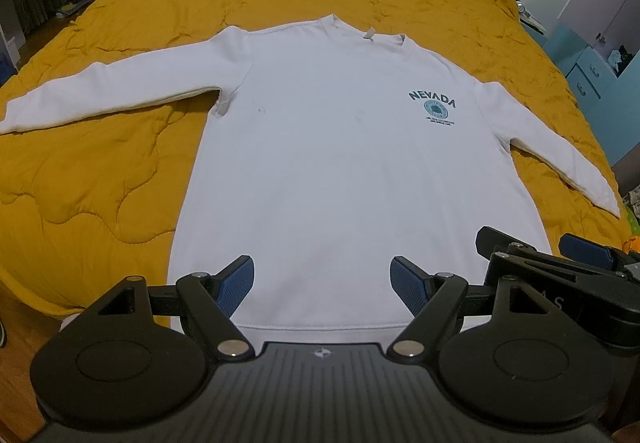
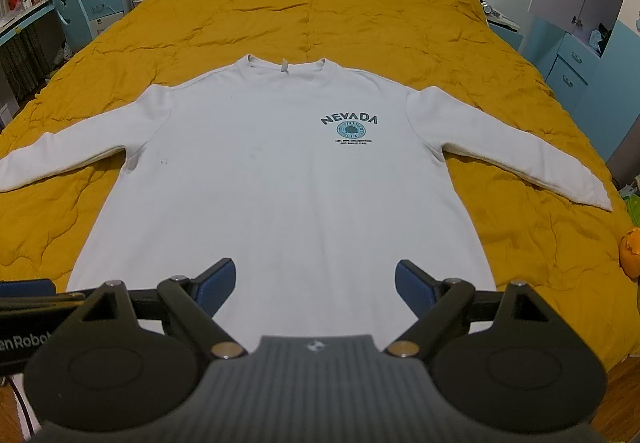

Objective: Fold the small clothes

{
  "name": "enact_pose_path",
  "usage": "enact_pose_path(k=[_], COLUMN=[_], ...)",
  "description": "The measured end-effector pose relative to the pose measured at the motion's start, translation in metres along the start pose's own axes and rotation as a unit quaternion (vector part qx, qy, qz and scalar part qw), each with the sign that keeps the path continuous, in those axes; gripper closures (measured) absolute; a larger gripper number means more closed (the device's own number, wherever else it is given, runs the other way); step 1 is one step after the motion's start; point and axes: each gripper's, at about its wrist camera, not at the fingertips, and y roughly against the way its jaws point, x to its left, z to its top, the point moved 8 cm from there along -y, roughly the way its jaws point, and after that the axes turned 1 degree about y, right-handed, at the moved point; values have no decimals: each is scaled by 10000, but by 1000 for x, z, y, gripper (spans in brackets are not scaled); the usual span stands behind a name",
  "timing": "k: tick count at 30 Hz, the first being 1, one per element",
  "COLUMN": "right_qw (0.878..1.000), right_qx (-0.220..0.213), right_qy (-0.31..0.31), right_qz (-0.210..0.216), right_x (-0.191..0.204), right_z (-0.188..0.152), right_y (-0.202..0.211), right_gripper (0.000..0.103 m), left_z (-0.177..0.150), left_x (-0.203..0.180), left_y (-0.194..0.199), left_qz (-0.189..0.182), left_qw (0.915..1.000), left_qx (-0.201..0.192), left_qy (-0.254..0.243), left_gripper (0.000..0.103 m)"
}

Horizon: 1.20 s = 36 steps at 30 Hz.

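Observation:
A white long-sleeved sweatshirt [image 1: 340, 171] with a teal "NEVADA" print lies flat, front up, on the bed, both sleeves spread out. It also shows in the right wrist view [image 2: 280, 195]. My left gripper [image 1: 322, 283] is open and empty, held above the hem near the sweatshirt's bottom edge. My right gripper [image 2: 314, 285] is open and empty above the hem, further right. The right gripper also shows at the right edge of the left wrist view [image 1: 548, 255].
A mustard-yellow quilt [image 1: 100, 171] covers the bed under the sweatshirt. A desk with clutter [image 2: 48, 3] stands on the left. Blue drawers [image 2: 572, 71] stand on the right. An orange object [image 2: 630, 251] lies at the bed's right edge. Wooden floor [image 1: 16, 323] runs below the bed.

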Motion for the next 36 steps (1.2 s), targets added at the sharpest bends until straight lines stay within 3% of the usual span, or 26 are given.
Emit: enact_pose_path(k=[36], right_qw=[9999], right_qx=[-103], right_qy=[60], right_qz=[-20], right_x=[2], right_z=[2], right_y=[8], right_gripper=[20], left_z=[9], left_x=[-2], left_y=[8], left_qz=[50], left_qw=[10000], left_qx=[-9], left_qy=[-2], left_gripper=[12])
